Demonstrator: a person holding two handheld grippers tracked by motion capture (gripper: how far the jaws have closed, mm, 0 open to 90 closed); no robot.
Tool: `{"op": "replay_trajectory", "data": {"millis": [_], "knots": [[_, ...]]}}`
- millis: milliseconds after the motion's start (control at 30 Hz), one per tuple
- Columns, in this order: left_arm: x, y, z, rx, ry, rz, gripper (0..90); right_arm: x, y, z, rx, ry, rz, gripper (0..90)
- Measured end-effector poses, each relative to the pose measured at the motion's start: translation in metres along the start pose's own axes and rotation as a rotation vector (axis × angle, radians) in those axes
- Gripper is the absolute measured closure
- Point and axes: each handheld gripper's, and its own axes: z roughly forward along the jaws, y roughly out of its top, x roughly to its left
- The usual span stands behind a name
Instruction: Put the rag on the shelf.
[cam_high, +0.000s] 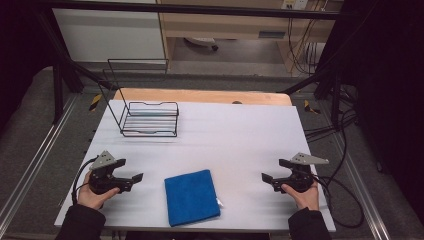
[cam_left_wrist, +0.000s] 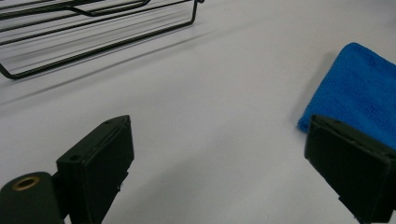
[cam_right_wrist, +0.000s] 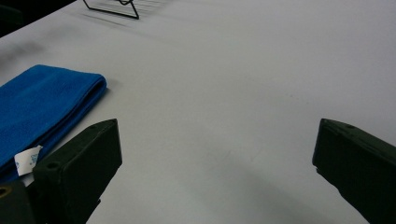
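A folded blue cloth lies flat near the front edge of the white table, with a small white tag at its right side. In the left gripper view the cloth sits at the right, in the right gripper view the cloth sits at the left with its tag. My left gripper rests to the cloth's left, jaws wide apart and empty. On the other side my right gripper is also open, holding nothing. Both point toward the middle of the table.
A black wire rack with a tall wire back stands at the table's far left; the rack also appears ahead of the left gripper. Black frame bars and cables run along the table's sides.
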Motion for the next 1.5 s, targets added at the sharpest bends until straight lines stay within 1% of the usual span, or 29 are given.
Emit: {"op": "replay_trajectory", "data": {"millis": [33,167,267,333,433,500,567,600,633,667,700,733,800,867,933,967,1000,1033,1067,1100,1133,1167,1233,1267,1300,1367,1433,1500], "knots": [[0.0,0.001,0.0,0.004,0.0,0.006,8.4,0.0,0.0,0.0,0.0,0.0,0.0,1.9],[-0.003,0.003,0.002,0.008,0.002,0.006,9.5,0.001,0.0,0.001,0.001,0.0,-0.001,2.1],[-0.007,0.005,0.004,0.008,0.002,-0.001,10.5,0.001,0.0,0.001,0.002,-0.002,0.0,2.1],[-0.01,0.007,0.006,0.013,0.0,0.003,12.1,0.001,0.001,0.002,0.005,-0.004,-0.005,2.2],[-0.016,0.01,0.01,0.024,0.002,-0.002,15.9,0.005,0.002,0.006,0.016,-0.002,-0.012,2.3],[-0.022,0.012,0.014,0.027,-0.007,-0.007,17.2,0.006,0.002,0.007,0.02,0.0,-0.017,2.4],[-0.027,0.014,0.018,0.037,-0.008,-0.011,21.3,0.01,0.003,0.01,0.028,0.007,-0.022,2.7],[-0.029,0.015,0.019,0.044,-0.009,-0.011,21.3,0.01,0.003,0.01,0.028,0.007,-0.022,2.7],[-0.033,0.016,0.022,0.049,-0.005,-0.016,24.1,0.012,0.004,0.012,0.031,0.014,-0.021,3.0],[-0.035,0.017,0.024,0.055,-0.005,-0.009,24.1,0.012,0.004,0.012,0.031,0.014,-0.021,3.0],[-0.039,0.018,0.027,0.057,-0.01,-0.007,27.1,0.015,0.004,0.015,0.035,0.02,-0.024,3.4],[-0.041,0.019,0.028,0.064,-0.015,-0.007,27.1,0.015,0.004,0.015,0.035,0.02,-0.024,3.4],[-0.047,0.021,0.034,0.069,-0.042,-0.01,30.3,0.018,0.005,0.017,0.044,0.025,-0.025,3.6],[-0.051,0.022,0.039,0.079,-0.056,-0.004,36.1,0.022,0.006,0.023,0.054,0.039,-0.035,4.5],[-0.054,0.023,0.045,0.092,-0.07,0.002,37.7,0.023,0.006,0.024,0.056,0.043,-0.038,4.8],[-0.056,0.023,0.048,0.104,-0.08,0.007,40.1,0.024,0.006,0.025,0.061,0.048,-0.038,5.1],[-0.058,0.023,0.051,0.112,-0.085,0.011,44.8,0.028,0.007,0.028,0.07,0.053,-0.039,6.1],[-0.059,0.022,0.053,0.118,-0.091,0.014,46.4,0.029,0.007,0.029,0.074,0.057,-0.041,6.2],[-0.061,0.022,0.055,0.133,-0.1,0.025,46.4,0.029,0.007,0.029,0.074,0.057,-0.041,6.2],[-0.063,0.021,0.057,0.145,-0.105,0.029,48.2,0.03,0.008,0.031,0.078,0.06,-0.043,6.5],[-0.064,0.02,0.059,0.153,-0.109,0.032,52.8,0.033,0.009,0.034,0.087,0.065,-0.046,7.3],[-0.065,0.019,0.06,0.165,-0.114,0.034,54.8,0.034,0.009,0.036,0.089,0.067,-0.048,7.6],[-0.065,0.018,0.063,0.185,-0.121,0.031,59.1,0.038,0.01,0.04,0.094,0.075,-0.048,8.7],[-0.065,0.017,0.064,0.191,-0.126,0.025,59.1,0.038,0.01,0.04,0.094,0.075,-0.048,8.7],[-0.065,0.017,0.065,0.2,-0.13,0.023,62.9,0.042,0.011,0.044,0.107,0.082,-0.055,9.0],[-0.066,0.016,0.067,0.209,-0.139,0.012,66.6,0.044,0.012,0.047,0.113,0.089,-0.066,10.1],[-0.066,0.016,0.068,0.225,-0.142,0.002,67.3,0.046,0.012,0.049,0.115,0.093,-0.07,10.6],[-0.066,0.015,0.069,0.229,-0.144,-0.014,70.8,0.049,0.014,0.052,0.116,0.102,-0.072,12.3]]}}
